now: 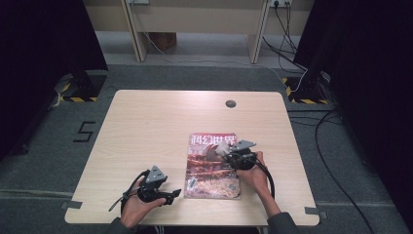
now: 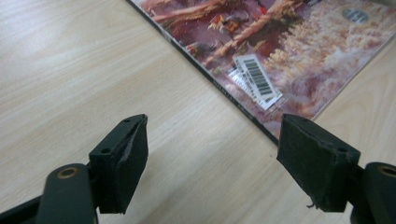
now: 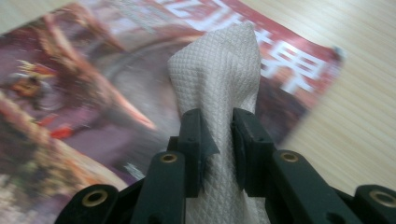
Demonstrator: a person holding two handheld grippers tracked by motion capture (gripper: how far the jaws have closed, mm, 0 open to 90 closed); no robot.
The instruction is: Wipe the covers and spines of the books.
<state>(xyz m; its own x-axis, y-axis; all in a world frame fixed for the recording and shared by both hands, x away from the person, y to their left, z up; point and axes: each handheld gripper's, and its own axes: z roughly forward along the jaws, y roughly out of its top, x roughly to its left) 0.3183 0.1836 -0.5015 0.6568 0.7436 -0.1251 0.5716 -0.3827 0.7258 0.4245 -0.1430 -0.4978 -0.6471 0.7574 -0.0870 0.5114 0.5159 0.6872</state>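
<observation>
A tissue (image 3: pixel 219 70) is pinched by the right gripper (image 3: pixel 218 140) over the magazine (image 1: pixel 213 165); the left gripper (image 2: pixel 212 158) is held spread near its left edge.

the table (image 1: pixel 146 122) is seen from above and behind the person's side, looking forward and down, fairly far off. the left gripper view is taken low over the wood, close to the magazine (image 2: pixel 280 51) corner. the right gripper view is held right over the cover (image 3: pixel 70 93), super close. the magazine is shared by all three.
</observation>
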